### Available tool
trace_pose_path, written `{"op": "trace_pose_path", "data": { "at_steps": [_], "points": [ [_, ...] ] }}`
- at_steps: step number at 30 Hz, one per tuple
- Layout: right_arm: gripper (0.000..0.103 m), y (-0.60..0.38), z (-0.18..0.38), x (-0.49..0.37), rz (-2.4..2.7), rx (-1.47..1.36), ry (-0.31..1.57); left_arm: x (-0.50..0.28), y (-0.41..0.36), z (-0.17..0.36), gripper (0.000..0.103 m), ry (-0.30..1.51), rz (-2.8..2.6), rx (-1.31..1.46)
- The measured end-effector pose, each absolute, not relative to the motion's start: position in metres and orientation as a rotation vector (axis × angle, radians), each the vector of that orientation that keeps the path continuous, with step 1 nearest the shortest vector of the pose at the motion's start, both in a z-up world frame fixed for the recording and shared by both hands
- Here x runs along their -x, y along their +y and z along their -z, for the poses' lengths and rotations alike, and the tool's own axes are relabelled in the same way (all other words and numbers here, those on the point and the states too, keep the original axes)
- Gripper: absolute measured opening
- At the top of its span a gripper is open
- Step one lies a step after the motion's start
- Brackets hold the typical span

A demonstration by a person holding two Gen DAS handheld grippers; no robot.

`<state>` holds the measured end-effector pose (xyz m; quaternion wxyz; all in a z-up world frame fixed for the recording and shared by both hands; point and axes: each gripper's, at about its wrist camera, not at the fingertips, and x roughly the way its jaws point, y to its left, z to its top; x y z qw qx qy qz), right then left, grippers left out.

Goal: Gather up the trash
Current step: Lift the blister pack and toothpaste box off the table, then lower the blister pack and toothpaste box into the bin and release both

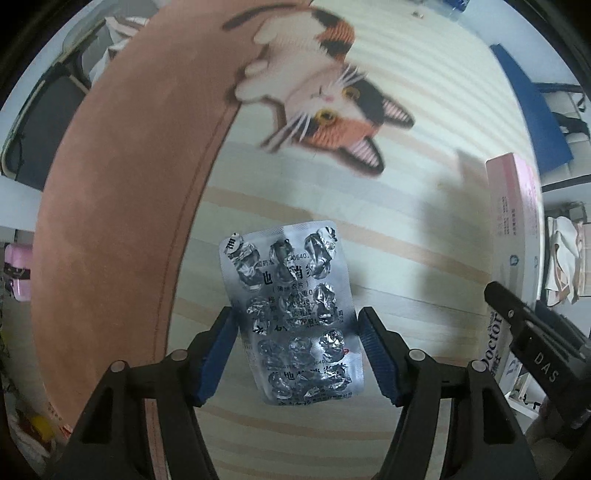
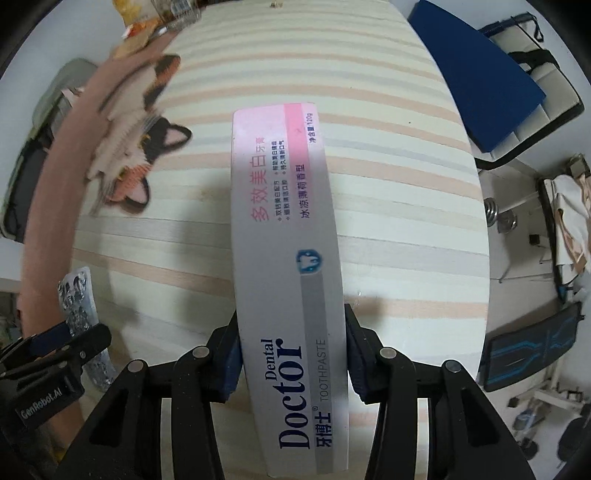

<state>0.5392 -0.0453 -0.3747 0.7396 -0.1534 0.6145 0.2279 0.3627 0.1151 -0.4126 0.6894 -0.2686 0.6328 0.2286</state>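
Note:
A silver blister pack (image 1: 291,314) with its pockets pushed out is caught edge to edge between the blue pads of my left gripper (image 1: 295,315), which points down at the striped tablecloth (image 1: 388,229). It stays sharp while the cloth blurs. From the right wrist view, the same pack (image 2: 79,295) and the left gripper's fingers (image 2: 55,339) are at the left edge. My right gripper (image 2: 291,314) is shut on the near end of a long white and pink toothpaste box (image 2: 284,221), with a pad pressing each long side. That box (image 1: 513,236) also stands at the right of the left wrist view.
The cloth carries a calico cat picture (image 1: 332,99) and a wide salmon band (image 1: 122,206) along its left edge. Crumpled wrappers (image 2: 147,22) lie at the far edge. A blue panel (image 2: 476,77), bags and a chair stand beyond the table on the right.

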Motion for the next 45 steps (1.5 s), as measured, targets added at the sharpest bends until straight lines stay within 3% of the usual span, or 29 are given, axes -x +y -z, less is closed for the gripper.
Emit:
{"op": "trace_pose_path", "data": {
  "at_steps": [8, 13, 16, 23, 28, 34, 39, 45],
  "points": [
    [0.049, -0.064, 0.33, -0.503, -0.528, 0.269, 1.27, -0.309, 0.094, 0.363, 0.064, 1.306, -0.471, 0.518],
    [0.049, -0.084, 0.306, -0.457, -0.522, 0.228, 1.239, -0.305, 0.093, 0.302, 0.064, 1.242, -0.435, 0.493],
    [0.049, -0.092, 0.293, -0.418, -0.518, 0.214, 1.213, -0.297, 0.087, 0.261, 0.064, 1.207, -0.407, 0.483],
    [0.049, -0.125, 0.275, -0.28, -0.468, 0.131, 1.164, -0.195, 0.063, 0.242, 0.064, 1.148, -0.295, 0.44],
    [0.049, -0.156, 0.281, -0.17, -0.405, 0.071, 1.183, -0.116, 0.047, 0.256, 0.064, 1.18, -0.186, 0.453],
    [0.049, -0.177, 0.331, -0.054, -0.394, 0.08, 1.339, -0.04, 0.03, 0.295, 0.064, 1.285, -0.156, 0.527],
    [0.049, -0.186, 0.411, -0.002, -0.416, 0.093, 1.484, -0.009, 0.022, 0.357, 0.064, 1.375, -0.197, 0.578],
    [0.049, -0.196, 0.56, 0.019, -0.429, 0.081, 1.628, -0.001, 0.009, 0.485, 0.064, 1.499, -0.253, 0.606]
  ]
}}
